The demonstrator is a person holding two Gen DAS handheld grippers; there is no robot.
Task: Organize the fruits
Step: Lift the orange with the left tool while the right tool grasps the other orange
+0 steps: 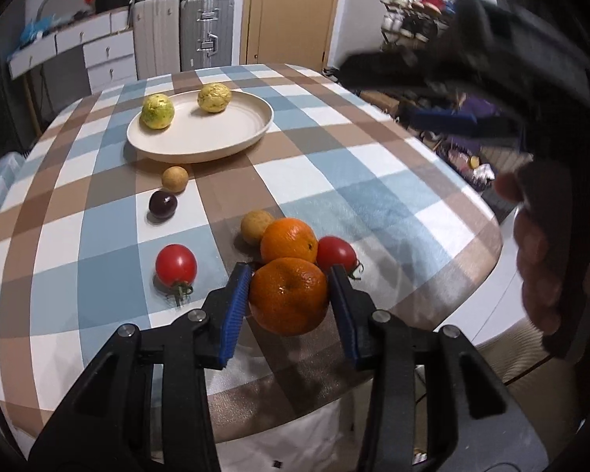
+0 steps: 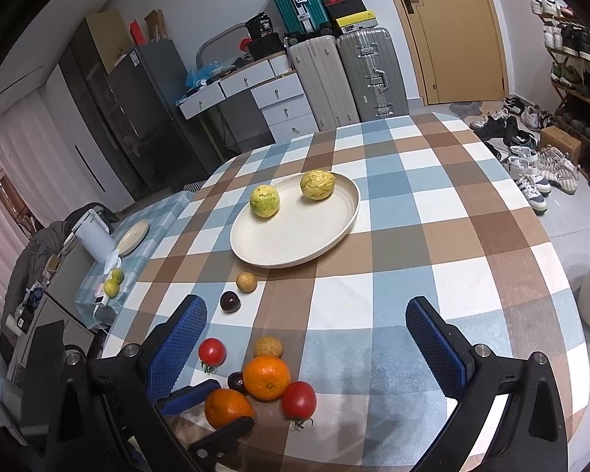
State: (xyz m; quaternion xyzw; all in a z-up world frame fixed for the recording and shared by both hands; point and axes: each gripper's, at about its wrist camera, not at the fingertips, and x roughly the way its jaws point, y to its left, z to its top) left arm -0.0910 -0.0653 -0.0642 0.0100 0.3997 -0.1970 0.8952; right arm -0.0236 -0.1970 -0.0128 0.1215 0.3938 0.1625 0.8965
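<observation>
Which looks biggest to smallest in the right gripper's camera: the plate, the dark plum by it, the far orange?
1. Plate, by far the largest.
2. Far orange.
3. Dark plum, smallest, though it lies farther from the camera than the orange.

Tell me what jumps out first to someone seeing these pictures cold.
The left gripper clamped on an orange at the table's near edge, in a cluster with a second orange and red tomatoes. Farther back, a cream plate holds two yellow-green fruits. The right gripper hangs open, empty, above the checked tablecloth.
</observation>
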